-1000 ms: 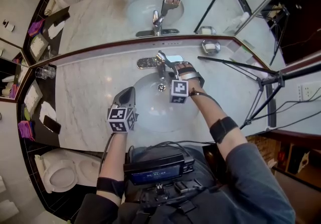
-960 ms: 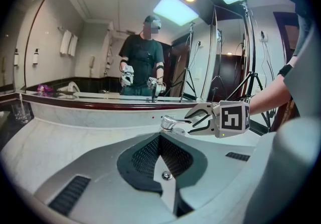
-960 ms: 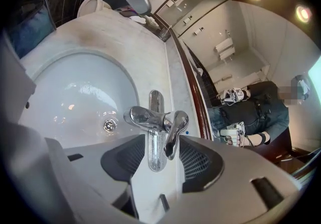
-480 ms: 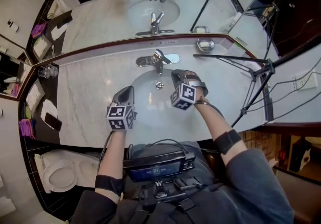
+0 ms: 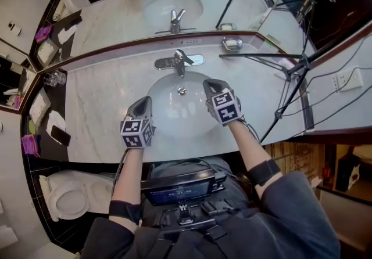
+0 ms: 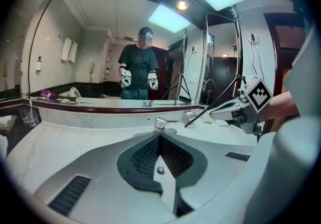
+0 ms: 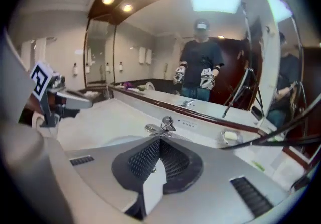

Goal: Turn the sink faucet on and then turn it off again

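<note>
White marble counter (image 5: 99, 112), wide wall mirror (image 5: 116, 14), toilet (image 5: 67, 202) at left

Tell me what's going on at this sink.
A person stands at a white marble vanity with a two-jaw gripper in each hand. The left gripper and the right gripper both hang over the round white basin, jaws shut on nothing. Neither touches the chrome single-lever faucet behind the basin; the right one is nearer it. No stream of water shows from the spout.
</note>
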Motion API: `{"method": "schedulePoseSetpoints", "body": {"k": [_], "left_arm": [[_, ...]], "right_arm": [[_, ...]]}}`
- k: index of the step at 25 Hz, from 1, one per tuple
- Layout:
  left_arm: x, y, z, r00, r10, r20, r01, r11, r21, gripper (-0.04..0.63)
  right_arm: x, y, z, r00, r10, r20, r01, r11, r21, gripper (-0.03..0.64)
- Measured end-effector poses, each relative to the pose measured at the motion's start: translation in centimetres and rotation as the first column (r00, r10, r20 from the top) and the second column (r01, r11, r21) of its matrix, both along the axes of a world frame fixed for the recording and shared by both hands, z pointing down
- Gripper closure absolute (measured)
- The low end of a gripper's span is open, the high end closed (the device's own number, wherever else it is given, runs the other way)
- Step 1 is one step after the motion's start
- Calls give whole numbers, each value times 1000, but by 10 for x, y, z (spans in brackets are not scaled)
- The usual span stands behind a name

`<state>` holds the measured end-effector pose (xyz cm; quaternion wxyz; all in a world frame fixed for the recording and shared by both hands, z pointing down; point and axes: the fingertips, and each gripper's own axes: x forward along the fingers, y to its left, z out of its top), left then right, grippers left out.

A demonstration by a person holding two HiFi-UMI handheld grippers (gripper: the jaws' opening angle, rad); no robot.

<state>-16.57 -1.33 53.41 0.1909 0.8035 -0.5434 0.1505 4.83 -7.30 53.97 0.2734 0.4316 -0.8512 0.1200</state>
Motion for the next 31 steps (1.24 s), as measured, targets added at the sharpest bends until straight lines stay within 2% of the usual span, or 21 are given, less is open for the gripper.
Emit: {"method": "schedulePoseSetpoints", "body": {"k": [3,8,15,22,27,31], "left_arm": [[-1,7,-1,1000,0,-2,0,1000,2,591],[-1,11,-5,1000,-2,-4,2,1000,13,591],[0,14,-10,1000,-1,-8,2,1000,21,591],[-4,16,-10,1000,-11,-8,12,1000,22,591],[-9,16,-9,1000,-18,-5,19,1000,22,591],[-12,14,-9,1000,-24,-4,24,1000,19,591]], "right_arm": [[15,11,4,986,91,142,-83,995,-62,599],[30,24,9,966,165,197,-149,985,-92,603],[37,32,8,962,188,200,-172,981,-95,602],[32,31,8,968,167,185,-153,985,-85,601],[29,31,12,982,138,132,-131,989,-65,601],[26,26,10,981,134,138,-127,990,-54,601]]}}
